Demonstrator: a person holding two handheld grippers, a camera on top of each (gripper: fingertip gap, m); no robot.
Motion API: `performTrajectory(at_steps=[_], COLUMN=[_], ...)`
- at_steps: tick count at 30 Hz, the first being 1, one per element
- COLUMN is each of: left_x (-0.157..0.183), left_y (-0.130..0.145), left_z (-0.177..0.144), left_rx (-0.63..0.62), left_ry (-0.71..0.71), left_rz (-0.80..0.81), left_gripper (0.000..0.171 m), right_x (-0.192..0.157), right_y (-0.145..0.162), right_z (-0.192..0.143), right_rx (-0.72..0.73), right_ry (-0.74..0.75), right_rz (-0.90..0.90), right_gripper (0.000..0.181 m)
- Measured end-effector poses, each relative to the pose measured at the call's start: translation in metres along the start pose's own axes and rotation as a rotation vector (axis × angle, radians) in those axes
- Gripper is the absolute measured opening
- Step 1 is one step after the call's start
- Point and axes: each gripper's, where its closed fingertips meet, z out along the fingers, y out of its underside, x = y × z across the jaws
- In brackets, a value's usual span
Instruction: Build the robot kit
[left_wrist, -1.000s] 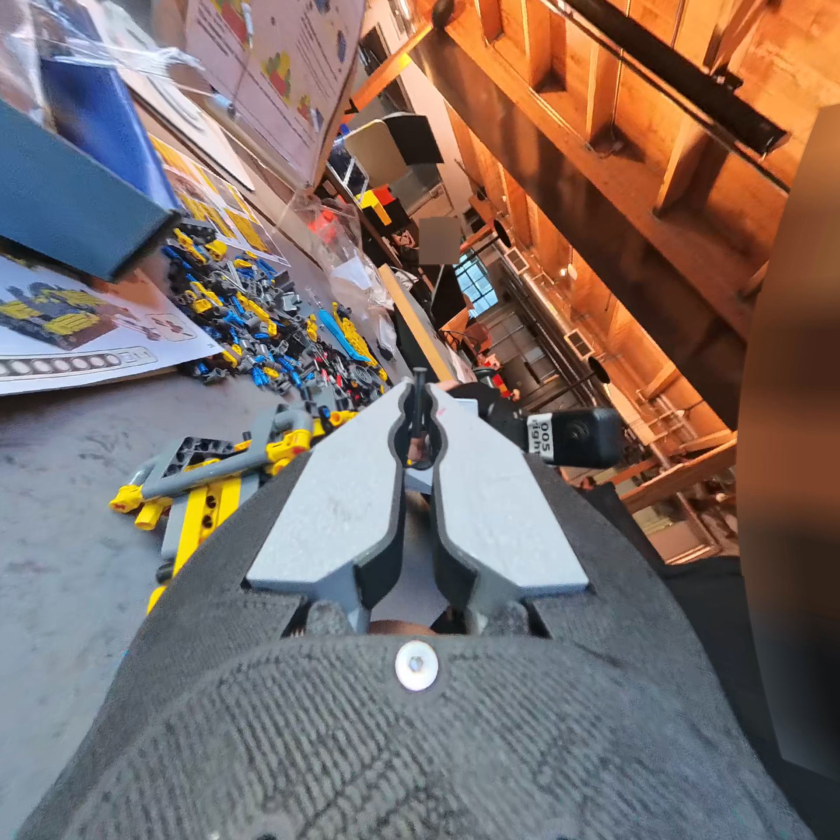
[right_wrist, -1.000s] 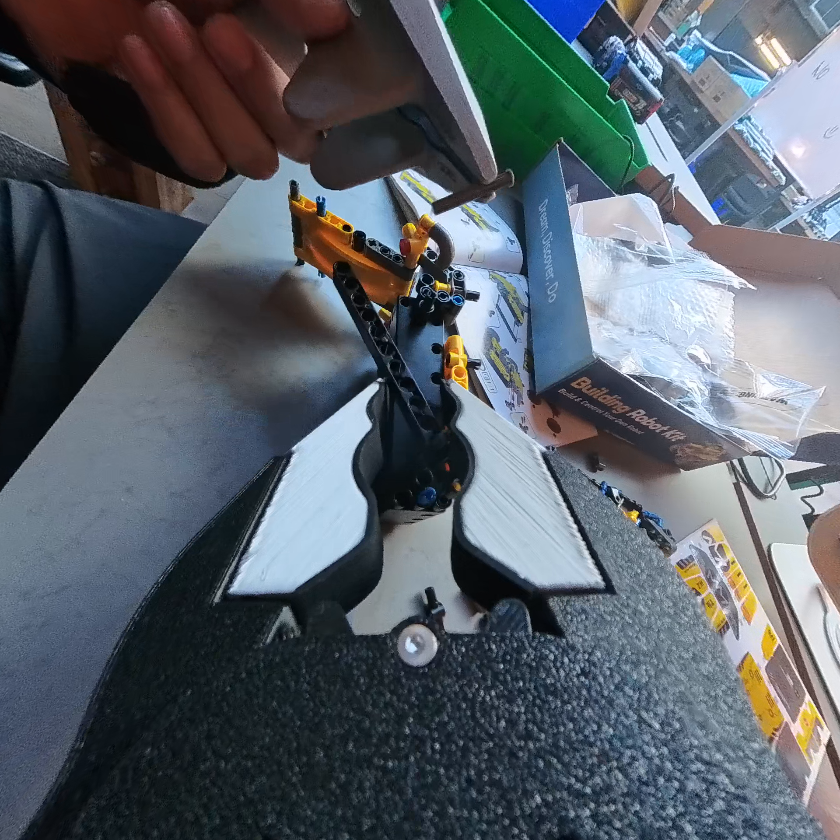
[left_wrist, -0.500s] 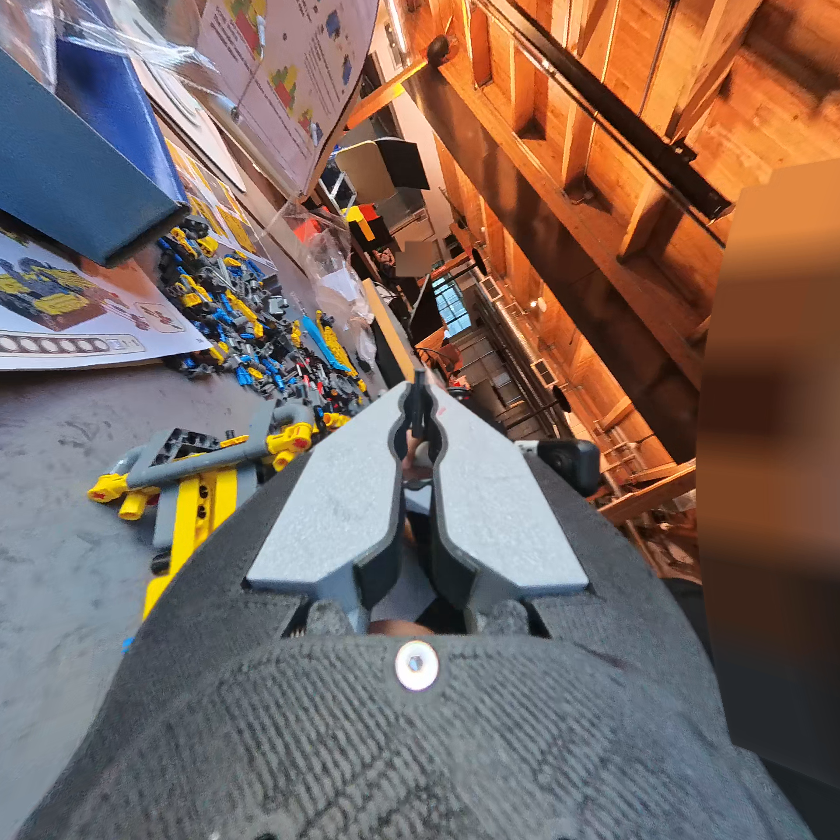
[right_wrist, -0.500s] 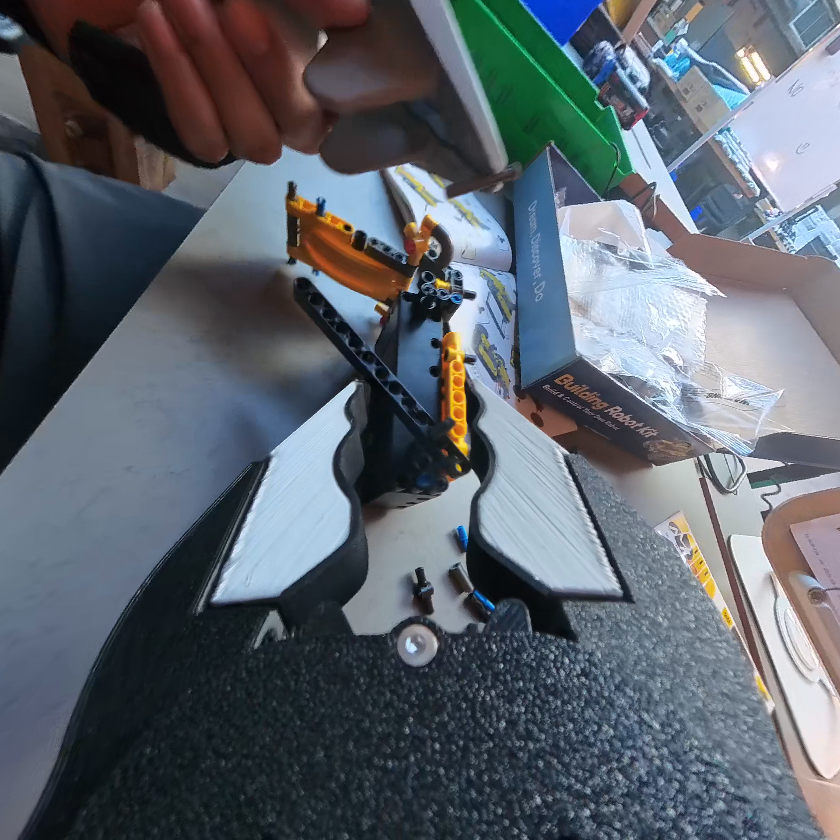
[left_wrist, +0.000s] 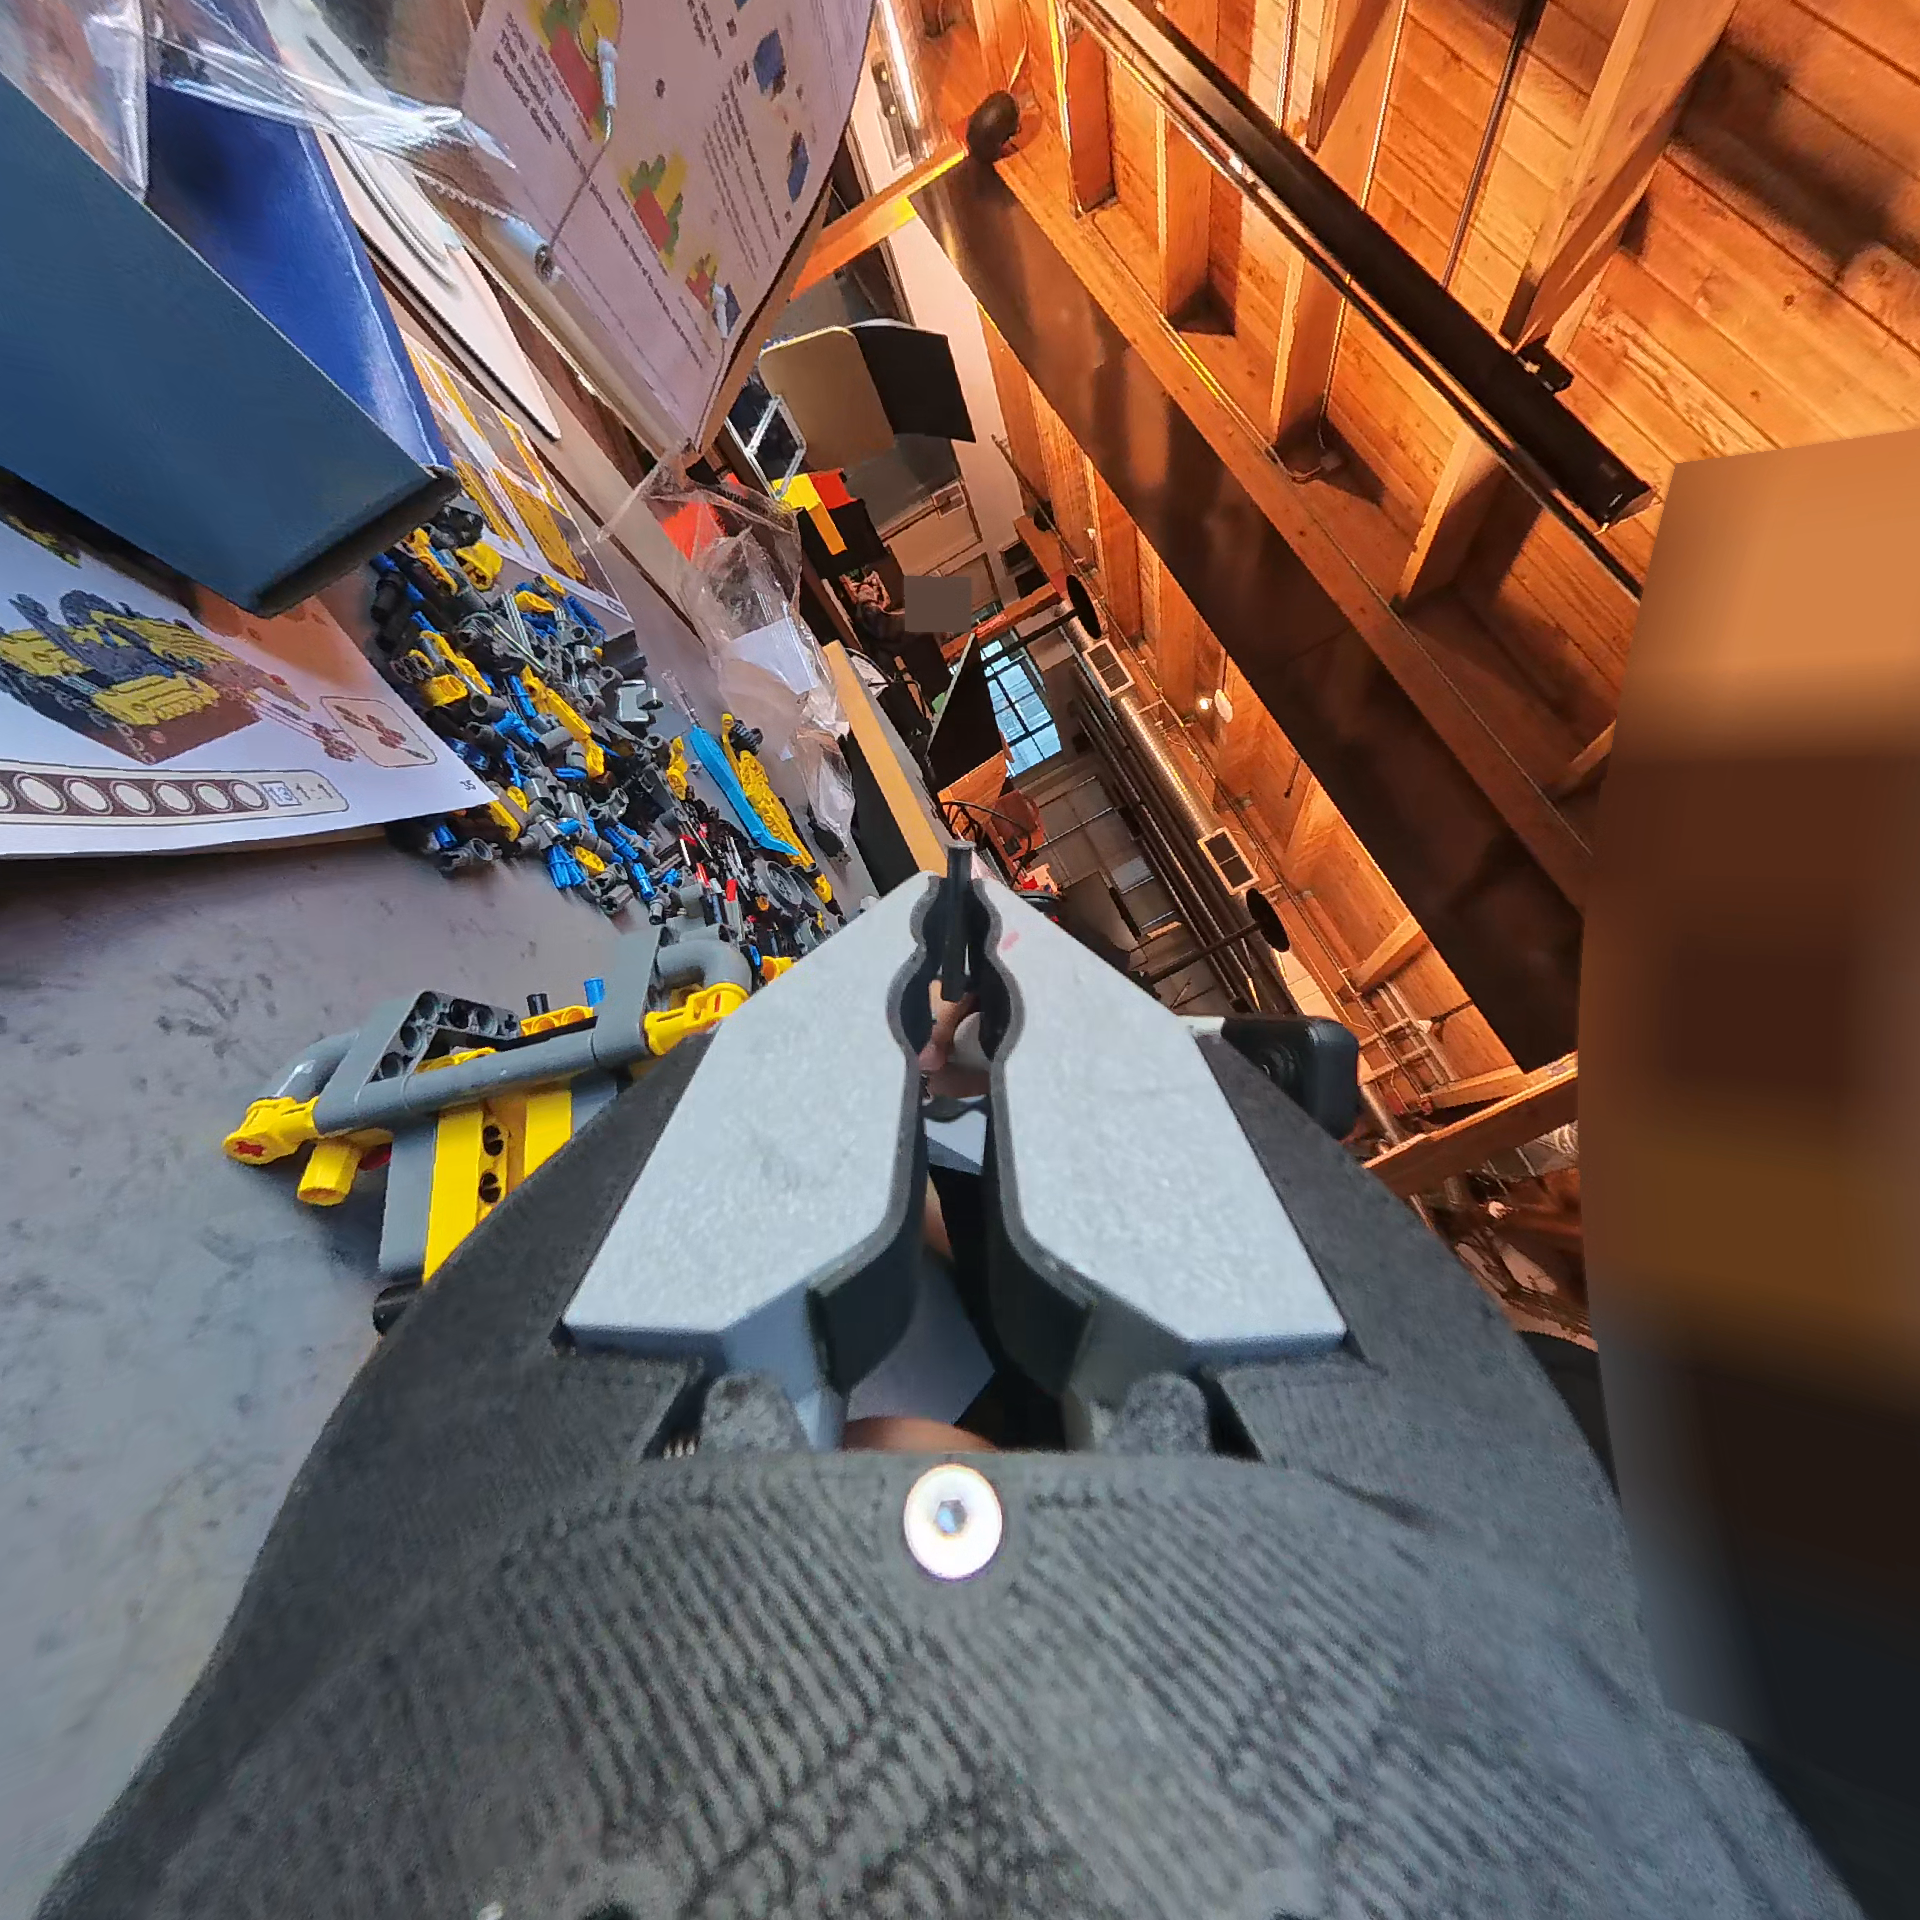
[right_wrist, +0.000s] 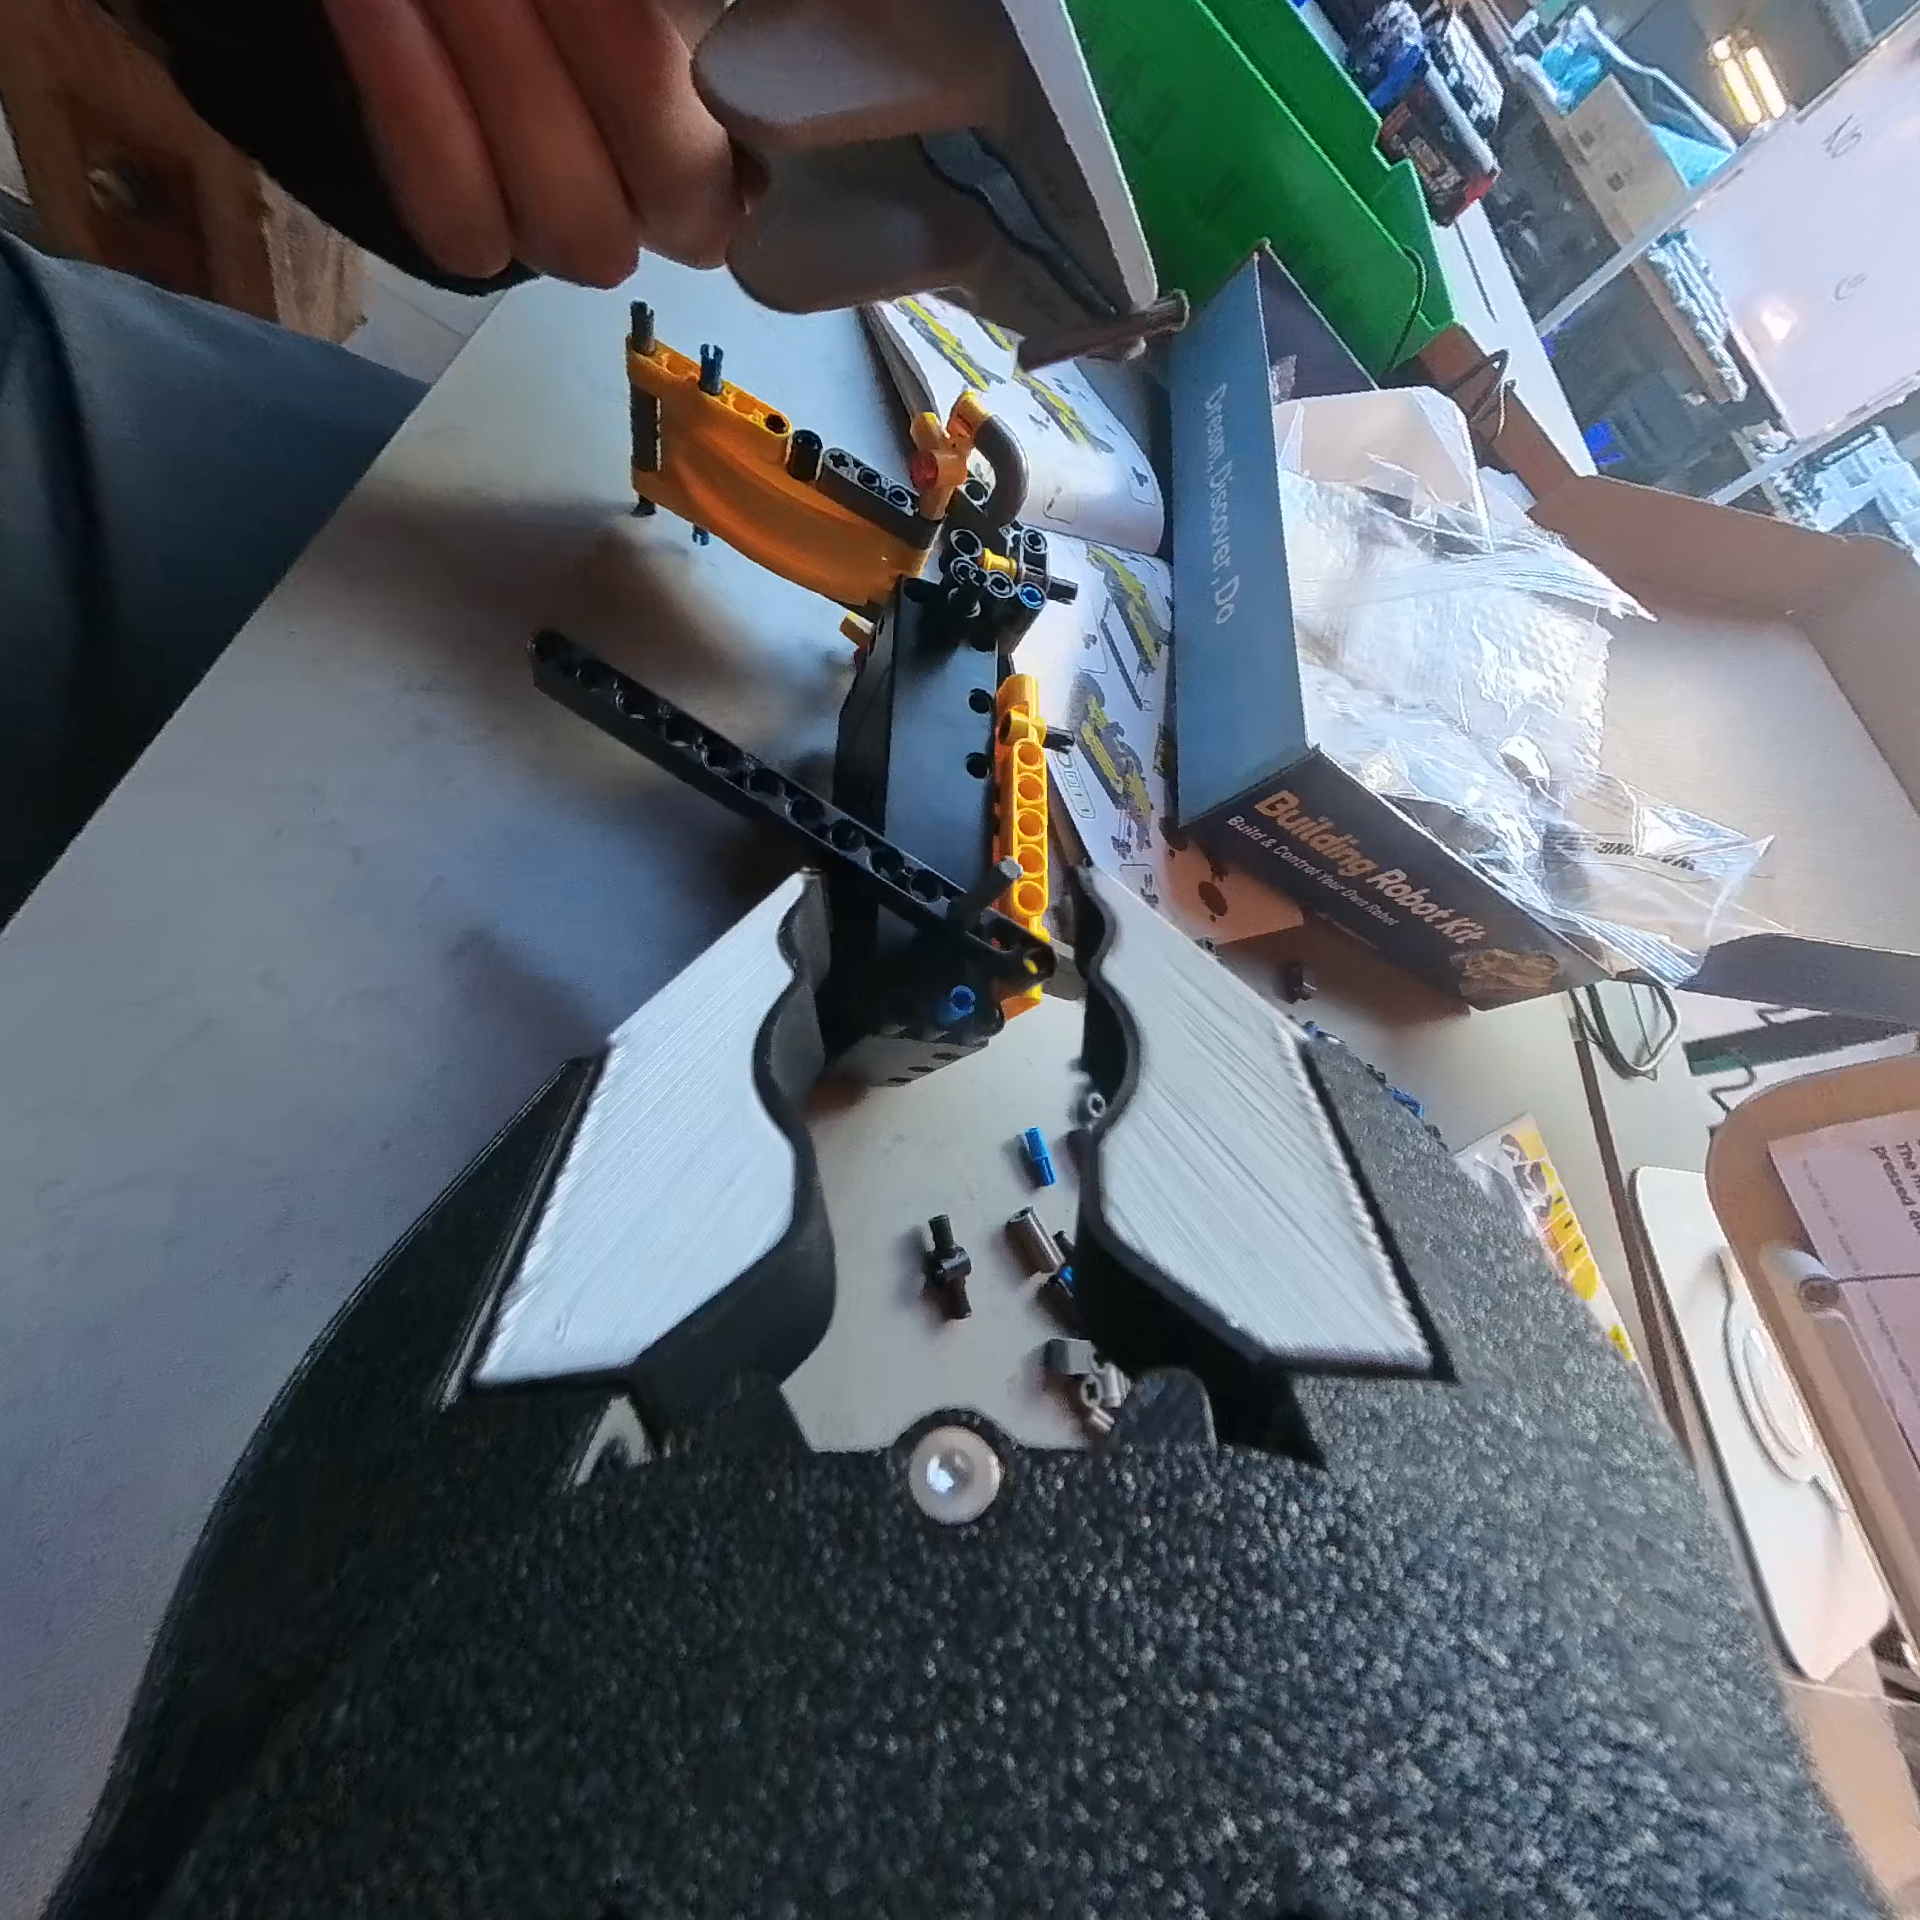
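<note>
My left gripper is shut on a thin black axle that sticks out past its tips, held above the grey table. It also shows in the right wrist view, with a hand on it and the axle. My right gripper is open, its fingers on either side of the black body of a yellow and black brick build. A long black holed beam hangs from the build and slants left. The build also shows in the left wrist view.
A pile of loose small parts lies beyond the build. A blue kit box, crumpled plastic wrap, an open instruction booklet and a green bin stand behind. Loose pins lie between my right fingers. The gap from one gripper's tips to the other's is roughly 11 centimetres.
My right gripper has opened and let go of the black build. The long black beam has swung down to the left. My left gripper still holds the axle.
</note>
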Motion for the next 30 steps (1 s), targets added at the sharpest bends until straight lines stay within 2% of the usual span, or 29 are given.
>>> performTrajectory(at_steps=[10, 13, 16, 18, 21, 26, 30], left_x=[0.004, 0.005, 0.009, 0.013, 0.022, 0.034, 0.031], left_y=[0.000, 0.001, 0.004, 0.005, 0.009, 0.016, 0.020], left_z=[0.001, 0.002, 0.005, 0.009, 0.015, 0.023, 0.024], left_rx=[0.000, -0.001, -0.006, -0.006, -0.013, -0.014, -0.004], left_ry=[0.019, 0.032, 0.056, 0.082, 0.126, 0.205, 0.220], left_rz=[-0.011, -0.024, -0.052, -0.081, -0.122, -0.231, -0.308], left_gripper=[0.000, 0.000, 0.000, 0.000, 0.000, 0.000, 0.000], right_x=[-0.004, 0.012, 0.025, 0.028, 0.035, 0.025, 0.022], right_y=[-0.006, -0.010, -0.033, -0.047, -0.062, -0.083, -0.095], right_z=[-0.027, -0.040, -0.051, -0.049, -0.038, -0.018, -0.011], right_rx=[0.099, 0.162, 0.266, 0.270, 0.211, 0.132, 0.155], right_ry=[-0.126, -0.086, -0.053, -0.004, 0.157, 0.317, 0.353], right_rz=[0.113, 0.178, 0.230, 0.180, 0.043, -0.229, -0.268], right_gripper=[0.051, 0.046, 0.040, 0.040, 0.039, 0.031, 0.027])
